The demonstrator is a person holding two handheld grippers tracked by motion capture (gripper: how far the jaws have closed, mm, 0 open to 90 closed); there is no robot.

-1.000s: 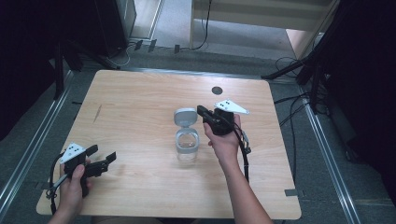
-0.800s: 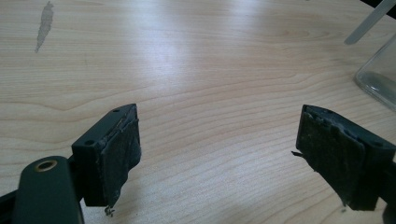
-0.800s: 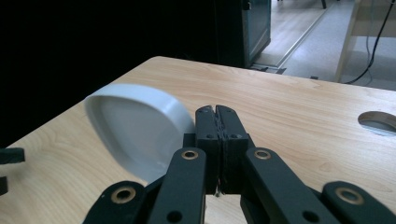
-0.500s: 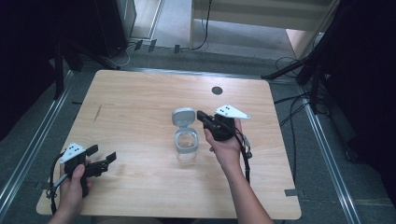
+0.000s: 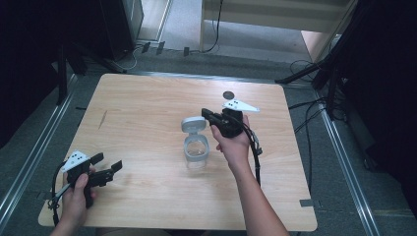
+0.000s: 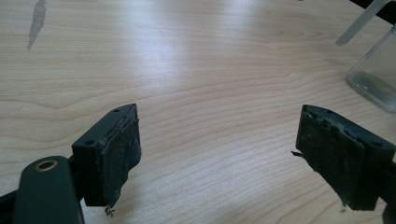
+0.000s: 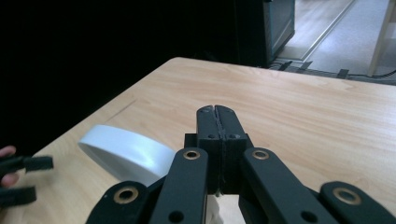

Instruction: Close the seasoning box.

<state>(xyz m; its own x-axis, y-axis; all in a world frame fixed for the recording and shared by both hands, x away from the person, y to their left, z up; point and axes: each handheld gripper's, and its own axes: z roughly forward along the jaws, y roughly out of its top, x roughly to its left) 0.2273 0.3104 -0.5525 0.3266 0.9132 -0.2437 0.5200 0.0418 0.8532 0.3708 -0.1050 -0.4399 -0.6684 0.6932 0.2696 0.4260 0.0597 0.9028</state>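
Across the wooden table [image 5: 147,113] the things sit well apart; near its middle stands a clear glass jar [image 5: 196,152], uncovered, with its grey-white lid [image 5: 193,124] raised just behind its rim. At the table's near left corner the left gripper [image 5: 109,168] rests low in a hand, its jaws spread wide over bare wood; the right gripper [image 5: 205,115], held above the jar's far right side, has its jaws pressed together, touching the lid's edge, though whether they pinch it I cannot tell.

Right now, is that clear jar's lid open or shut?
Open: the white lid is flipped up behind the clear jar, exposing its mouth.
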